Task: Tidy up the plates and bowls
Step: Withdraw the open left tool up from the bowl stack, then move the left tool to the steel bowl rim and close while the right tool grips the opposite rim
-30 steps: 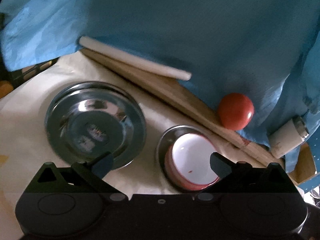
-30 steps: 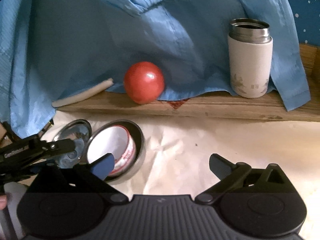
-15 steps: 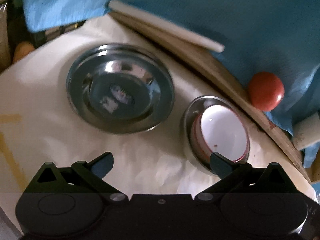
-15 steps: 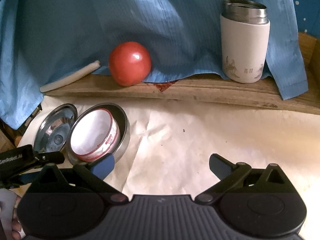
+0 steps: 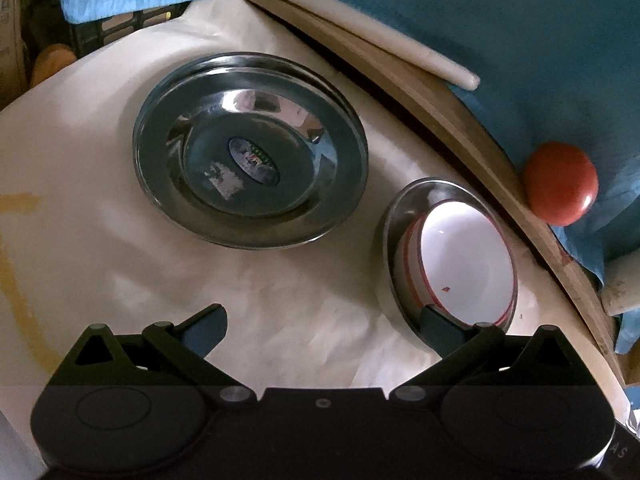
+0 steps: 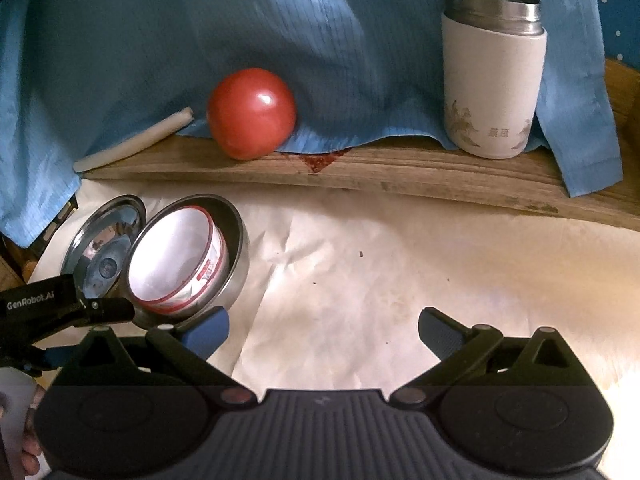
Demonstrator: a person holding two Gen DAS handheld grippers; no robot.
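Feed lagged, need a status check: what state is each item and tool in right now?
Steel plate: upright, empty, flat on paper.
Steel bowl: holds the white bowl.
White bowl: nested, empty.
Tomato: whole, on the board.
Tumbler: upright, lid off.
Left tool: open, empty.
Right tool: open, empty.

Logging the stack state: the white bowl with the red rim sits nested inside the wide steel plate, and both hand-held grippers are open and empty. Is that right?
Not quite. The white bowl sits nested inside the smaller steel bowl, not the wide steel plate, which lies apart and holds no bowl; the left wrist view shows this. The left hand-held gripper and right hand-held gripper are indeed open and empty.
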